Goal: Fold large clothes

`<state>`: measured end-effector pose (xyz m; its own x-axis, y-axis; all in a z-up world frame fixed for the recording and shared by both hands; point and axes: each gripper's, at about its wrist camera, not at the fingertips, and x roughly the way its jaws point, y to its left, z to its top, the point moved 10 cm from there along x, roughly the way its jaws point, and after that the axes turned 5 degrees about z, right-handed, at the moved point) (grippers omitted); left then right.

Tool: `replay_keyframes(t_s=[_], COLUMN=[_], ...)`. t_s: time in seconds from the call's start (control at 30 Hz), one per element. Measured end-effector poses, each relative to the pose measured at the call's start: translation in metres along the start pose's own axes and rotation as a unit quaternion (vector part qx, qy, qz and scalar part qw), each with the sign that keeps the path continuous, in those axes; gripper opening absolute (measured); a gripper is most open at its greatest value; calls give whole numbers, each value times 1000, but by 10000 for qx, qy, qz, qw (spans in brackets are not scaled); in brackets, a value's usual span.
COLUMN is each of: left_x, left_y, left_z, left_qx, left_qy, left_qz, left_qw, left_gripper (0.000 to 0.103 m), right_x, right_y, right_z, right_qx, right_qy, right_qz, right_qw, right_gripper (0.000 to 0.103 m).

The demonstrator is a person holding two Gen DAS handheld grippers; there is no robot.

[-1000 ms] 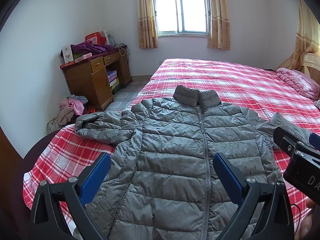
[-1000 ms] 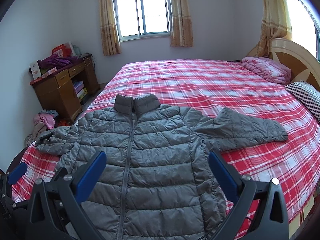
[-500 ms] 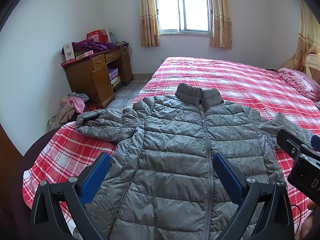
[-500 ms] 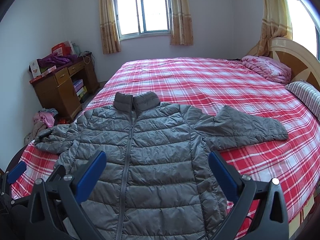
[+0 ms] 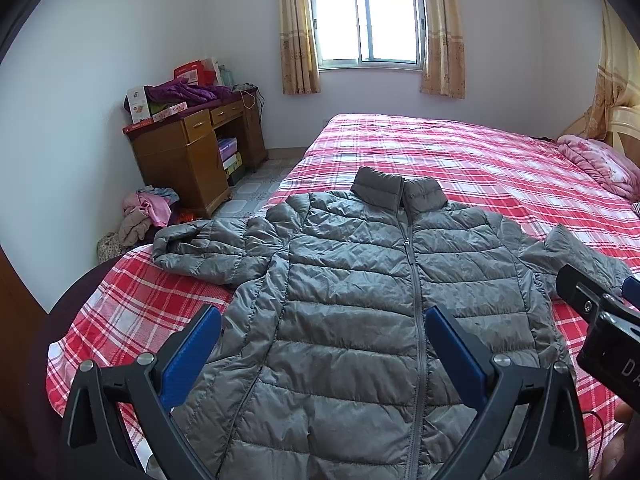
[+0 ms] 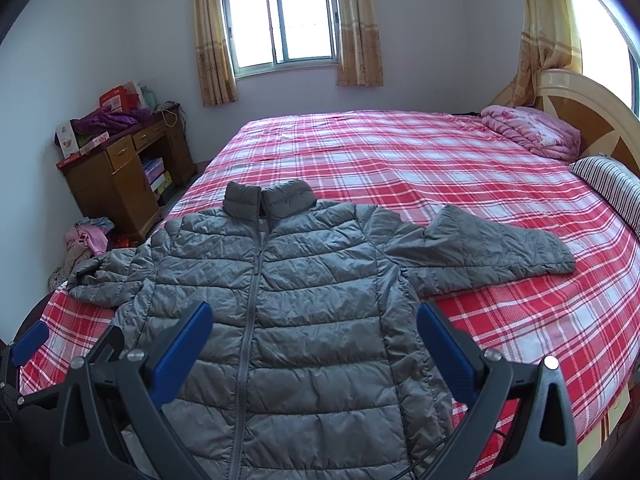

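2 grippers hover above the near end of the bed (image 6: 400, 152), neither touching anything. Left gripper (image 5: 322, 344) has its blue fingers (image 5: 192, 356) spread wide and empty over the lower front of a grey quilted down jacket (image 5: 360, 280). Right gripper (image 6: 314, 340) is likewise released, fingers (image 6: 444, 356) apart over the jacket's hem area, holding nothing.

Zipped up and lying front side up, the jacket is spread flat on the red plaid bedsheet (image 6: 500, 184), collar (image 6: 268, 198) pointing toward the window (image 6: 280, 20). Its left sleeve (image 5: 200, 252) stretches toward the bed's edge, slightly crumpled; its right sleeve (image 6: 492, 248) extends outward across the sheet. A pink quilt (image 6: 532, 132) and a striped pillow (image 6: 612, 188) lie by the headboard (image 6: 592, 108). Beside the bed stands a wooden table (image 5: 192, 152) piled with boxes and purple cloth (image 5: 180, 92), clothes heaped on the floor near it.
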<state>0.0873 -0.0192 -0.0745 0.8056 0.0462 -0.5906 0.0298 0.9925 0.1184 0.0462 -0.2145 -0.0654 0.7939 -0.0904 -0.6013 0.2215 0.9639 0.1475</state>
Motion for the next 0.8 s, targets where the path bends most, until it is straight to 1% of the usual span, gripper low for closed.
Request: replay_keyframes(t_s=[0.8], left_x=[-1], left_y=[0], left_z=[-1], left_qx=[-35], left_qy=[-10], left_qz=[-22], left_qw=[10000], left_gripper=[102], right_x=[-1], right_y=[-2], right_z=[1], right_qx=[47], right_qy=[35], right_qz=[25], right_qw=[10000], right_gripper=[103])
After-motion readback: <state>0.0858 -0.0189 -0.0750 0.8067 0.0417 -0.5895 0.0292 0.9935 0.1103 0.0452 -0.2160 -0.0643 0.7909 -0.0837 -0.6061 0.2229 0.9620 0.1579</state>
